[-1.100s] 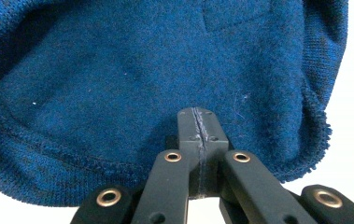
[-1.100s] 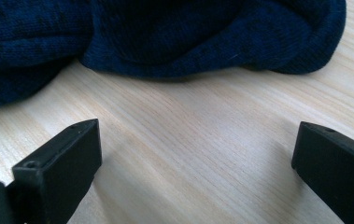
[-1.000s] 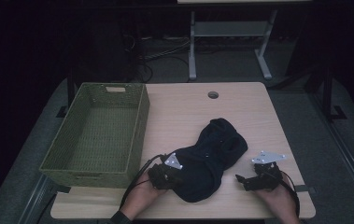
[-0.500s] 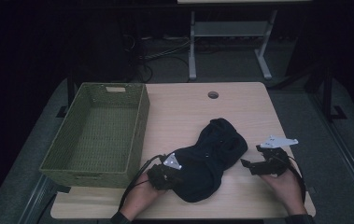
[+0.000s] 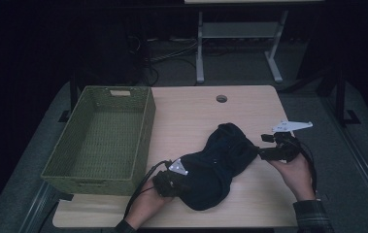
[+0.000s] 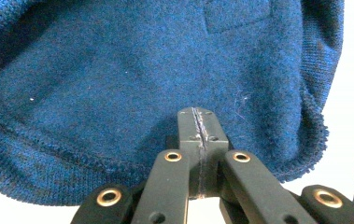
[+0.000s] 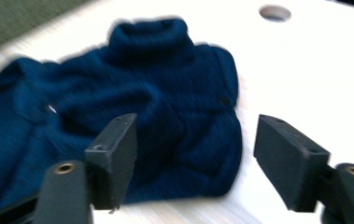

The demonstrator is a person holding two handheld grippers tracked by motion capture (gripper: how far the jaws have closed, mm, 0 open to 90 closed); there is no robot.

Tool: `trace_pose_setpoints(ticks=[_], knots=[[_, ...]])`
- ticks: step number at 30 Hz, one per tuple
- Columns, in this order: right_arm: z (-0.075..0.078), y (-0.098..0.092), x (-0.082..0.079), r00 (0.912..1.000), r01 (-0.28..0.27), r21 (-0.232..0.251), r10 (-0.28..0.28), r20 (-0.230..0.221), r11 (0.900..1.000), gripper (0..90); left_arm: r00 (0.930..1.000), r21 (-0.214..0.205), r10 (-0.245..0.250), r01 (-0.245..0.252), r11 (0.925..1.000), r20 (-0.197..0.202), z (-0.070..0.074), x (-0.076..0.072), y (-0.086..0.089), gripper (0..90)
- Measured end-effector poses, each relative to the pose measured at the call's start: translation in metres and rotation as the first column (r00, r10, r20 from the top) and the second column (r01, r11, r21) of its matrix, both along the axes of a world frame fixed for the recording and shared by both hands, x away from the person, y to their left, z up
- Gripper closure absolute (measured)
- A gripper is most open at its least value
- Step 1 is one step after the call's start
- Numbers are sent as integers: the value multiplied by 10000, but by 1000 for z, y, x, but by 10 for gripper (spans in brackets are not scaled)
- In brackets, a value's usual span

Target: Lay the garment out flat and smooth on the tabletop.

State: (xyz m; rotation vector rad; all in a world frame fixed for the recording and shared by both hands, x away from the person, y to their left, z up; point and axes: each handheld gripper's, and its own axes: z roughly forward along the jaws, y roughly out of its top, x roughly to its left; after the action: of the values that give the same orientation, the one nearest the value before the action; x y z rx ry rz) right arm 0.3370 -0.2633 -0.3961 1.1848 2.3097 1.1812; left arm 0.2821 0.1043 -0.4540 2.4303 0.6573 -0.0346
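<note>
The dark blue knitted sweater (image 5: pixel 218 165) is lying on the pale wooden surface (image 5: pixel 196 116), its long axis running from near-left to far-right, collar pointing far-right. The left tongs (image 6: pixel 198 140) are pinching its hem, fully closed. The right tongs (image 7: pixel 191 158), having risen and shifted right since earlier, are partly open and closing, holding nothing.

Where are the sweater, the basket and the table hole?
sweater (image 5: pixel 215 167): high view, middle of the dark blue knit.
basket (image 5: pixel 148 116): high view, its right wall.
table hole (image 5: pixel 221 98): high view, centre of the round opening near the far edge.
</note>
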Motion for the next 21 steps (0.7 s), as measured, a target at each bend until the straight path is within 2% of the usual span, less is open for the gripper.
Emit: trace_pose_setpoints(ticks=[3,8,13,15,17,21], knots=[[7,5,2,9998,-137,21,137,117,9999,345,10000,6,28,-28,10000,15,0,0,0,900],[10,14,11,9984,-538,-50,537,-145,9985,462,10000,-4,80,-80,10000,16,0,-1,-1,900],[1,20,24,9950,-725,-208,709,-702,9972,608,10000,35,84,-85,10000,19,0,-1,-2,900],[-4,20,29,9927,-769,-201,747,-948,9968,713,10000,58,93,-93,9999,18,1,-1,-2,900],[-7,19,33,9929,-738,-359,701,-959,9966,812,10000,89,95,-95,9999,20,1,-1,-2,900],[-11,16,44,9928,-679,-708,604,-1031,9952,865,9999,111,106,-107,9999,28,1,-2,-2,900]])
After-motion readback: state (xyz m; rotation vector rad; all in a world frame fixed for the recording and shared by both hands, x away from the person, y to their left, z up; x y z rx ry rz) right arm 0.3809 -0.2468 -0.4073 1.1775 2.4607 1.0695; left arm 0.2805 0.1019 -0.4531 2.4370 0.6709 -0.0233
